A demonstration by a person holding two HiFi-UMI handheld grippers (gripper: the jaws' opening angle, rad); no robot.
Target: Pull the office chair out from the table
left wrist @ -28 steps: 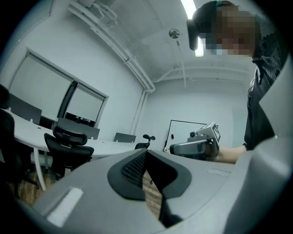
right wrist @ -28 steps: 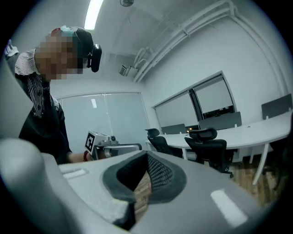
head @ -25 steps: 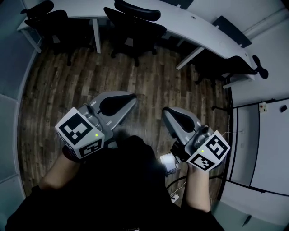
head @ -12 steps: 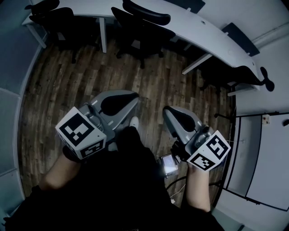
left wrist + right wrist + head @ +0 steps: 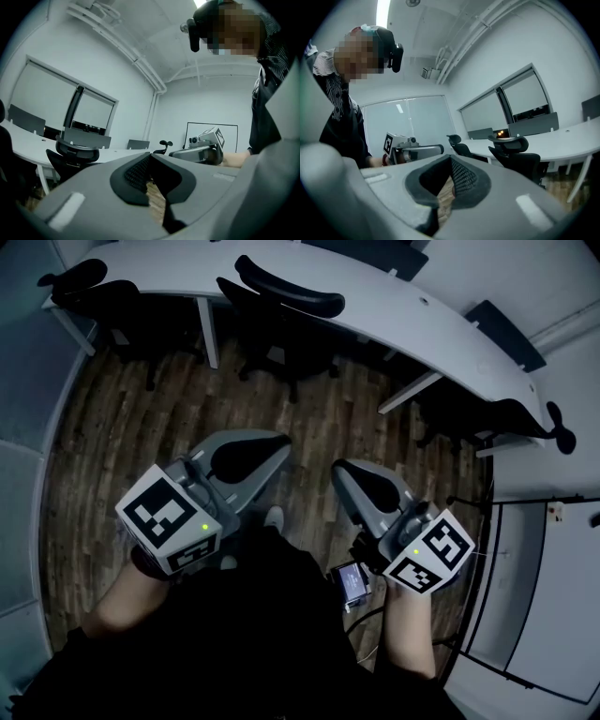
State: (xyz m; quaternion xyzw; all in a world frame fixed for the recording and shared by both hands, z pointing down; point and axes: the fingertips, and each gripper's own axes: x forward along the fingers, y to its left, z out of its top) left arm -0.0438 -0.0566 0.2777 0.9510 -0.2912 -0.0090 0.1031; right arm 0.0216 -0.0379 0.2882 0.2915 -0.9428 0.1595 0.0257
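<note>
A black office chair (image 5: 281,320) with a curved headrest stands tucked under the long white curved table (image 5: 412,320), straight ahead of me. It also shows in the left gripper view as the chair (image 5: 72,157) and in the right gripper view as the chair (image 5: 518,157). My left gripper (image 5: 274,442) and right gripper (image 5: 343,471) are held side by side over the wooden floor, well short of the chair. Both are shut with nothing between the jaws. Each gripper view shows the other one: right gripper (image 5: 199,149), left gripper (image 5: 415,151).
Another black chair (image 5: 89,287) is tucked in at the far left, and a third chair (image 5: 525,413) at the table's right end. A white wall panel (image 5: 544,587) runs along the right. A small device with a cable (image 5: 352,582) hangs at my waist.
The table and chairs have come closer and lower in the head view. Both grippers have moved forward with me, still side by side and shut.
</note>
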